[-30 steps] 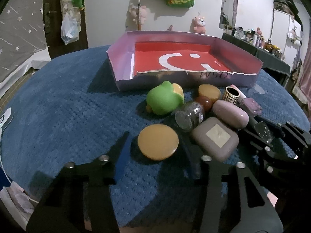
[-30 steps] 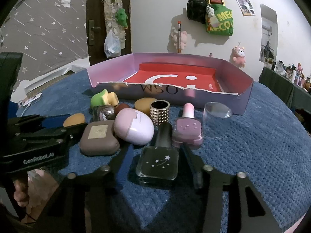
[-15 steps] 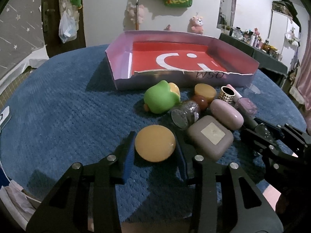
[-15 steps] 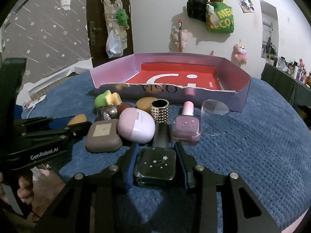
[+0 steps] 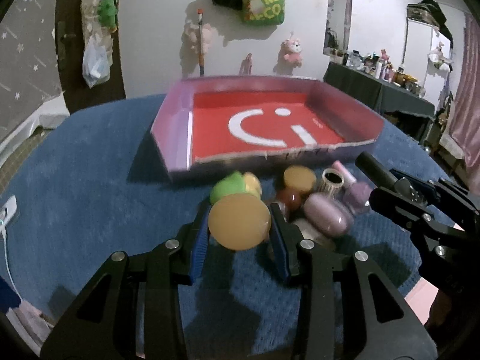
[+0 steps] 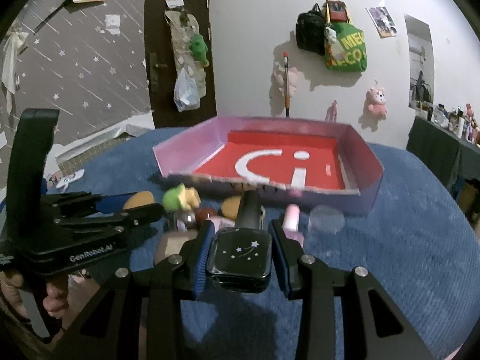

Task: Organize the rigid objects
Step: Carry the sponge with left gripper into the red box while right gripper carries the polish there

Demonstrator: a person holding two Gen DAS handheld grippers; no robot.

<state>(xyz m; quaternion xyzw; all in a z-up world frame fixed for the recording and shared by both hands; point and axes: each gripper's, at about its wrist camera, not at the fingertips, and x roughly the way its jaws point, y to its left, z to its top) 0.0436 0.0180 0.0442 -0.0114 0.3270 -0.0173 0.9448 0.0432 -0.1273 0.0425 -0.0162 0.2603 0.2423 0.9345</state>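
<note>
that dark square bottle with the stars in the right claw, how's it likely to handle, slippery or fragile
The dark bottle looks glossy, probably glass, so it may slip or break if dropped. The right claw is shut on its flat sides, which likely helps the blue pads grip. Its long black cap sticks out forward, so it could tilt.

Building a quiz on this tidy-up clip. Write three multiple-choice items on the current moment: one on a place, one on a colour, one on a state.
1. Where is the green toy?
A. in the tray
B. on the blue cloth before the tray
C. in the right gripper

2. What colour is the floor of the tray?
A. red
B. yellow
C. black

3. What does the left gripper hold?
A. nothing
B. the pink oval case
C. the orange disc

Answers:
1 B: it sits on the cloth, outside the front wall.
2 A: red with a white mark.
3 C: the orange disc is clamped between its blue pads; the pink oval case lies on the cloth.
</note>
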